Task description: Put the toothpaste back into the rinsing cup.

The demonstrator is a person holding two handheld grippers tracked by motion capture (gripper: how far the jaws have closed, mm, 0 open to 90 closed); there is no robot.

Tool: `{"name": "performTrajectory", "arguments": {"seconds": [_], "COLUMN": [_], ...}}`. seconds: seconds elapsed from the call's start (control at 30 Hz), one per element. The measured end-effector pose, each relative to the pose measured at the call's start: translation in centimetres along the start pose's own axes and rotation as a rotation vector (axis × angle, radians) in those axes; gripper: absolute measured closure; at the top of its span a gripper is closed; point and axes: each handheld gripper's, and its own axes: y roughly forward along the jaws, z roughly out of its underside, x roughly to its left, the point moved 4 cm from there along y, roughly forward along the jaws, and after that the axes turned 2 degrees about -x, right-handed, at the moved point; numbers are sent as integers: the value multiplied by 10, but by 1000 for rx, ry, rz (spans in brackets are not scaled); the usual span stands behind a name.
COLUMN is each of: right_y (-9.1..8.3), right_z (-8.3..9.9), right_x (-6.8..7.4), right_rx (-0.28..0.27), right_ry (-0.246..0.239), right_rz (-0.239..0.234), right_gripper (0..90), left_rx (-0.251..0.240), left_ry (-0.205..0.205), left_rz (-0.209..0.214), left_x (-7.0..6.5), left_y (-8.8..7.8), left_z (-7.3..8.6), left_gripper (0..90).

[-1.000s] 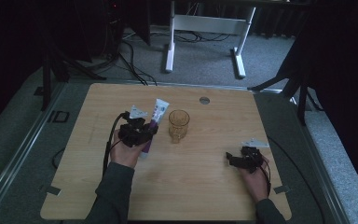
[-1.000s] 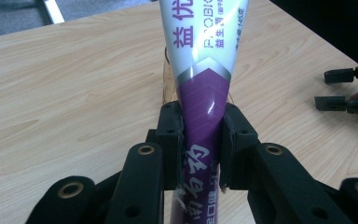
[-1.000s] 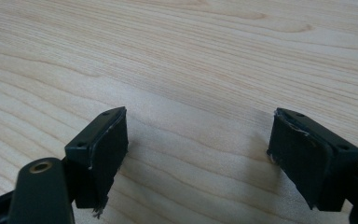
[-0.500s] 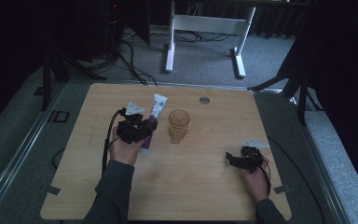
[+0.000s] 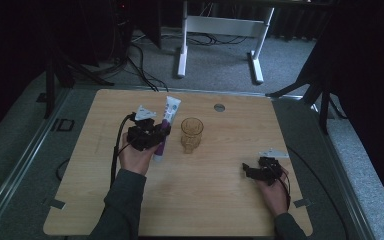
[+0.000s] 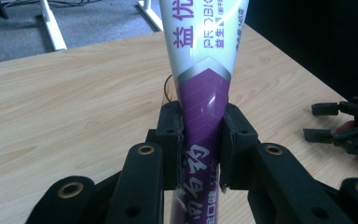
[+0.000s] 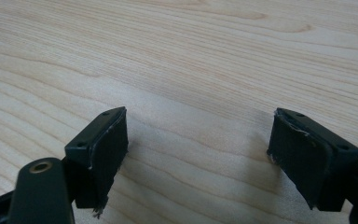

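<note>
Toothpaste tube (image 6: 204,88) is clamped in the left hand-held gripper (image 6: 201,140), raised just beside the amber glass (image 5: 192,134). Right hand-held gripper (image 7: 198,154) rests on the surface (image 5: 220,195), jaws apart.

Light wooden counter (image 5: 195,200), amber glass (image 5: 191,134) standing near its middle, small round grommet (image 5: 219,107) by the far edge
</note>
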Motion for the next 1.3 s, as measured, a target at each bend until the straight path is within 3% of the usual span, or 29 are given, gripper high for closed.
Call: {"name": "performTrajectory", "arguments": {"seconds": [0.57,1.0,1.3], "right_y": [0,0,0], "right_z": [0,0,0], "right_x": [0,0,0], "right_rx": [1,0,0], "right_ry": [2,0,0], "right_rz": [0,0,0], "right_gripper": [195,195,195], "left_rx": [-51,-87,-114], "left_ry": [-21,-18,-41], "left_rz": [21,19,15], "left_x": [-1,-2,0], "left_y": [6,9,12], "left_z": [-8,-18,-21], "left_gripper": [727,727,726]}}
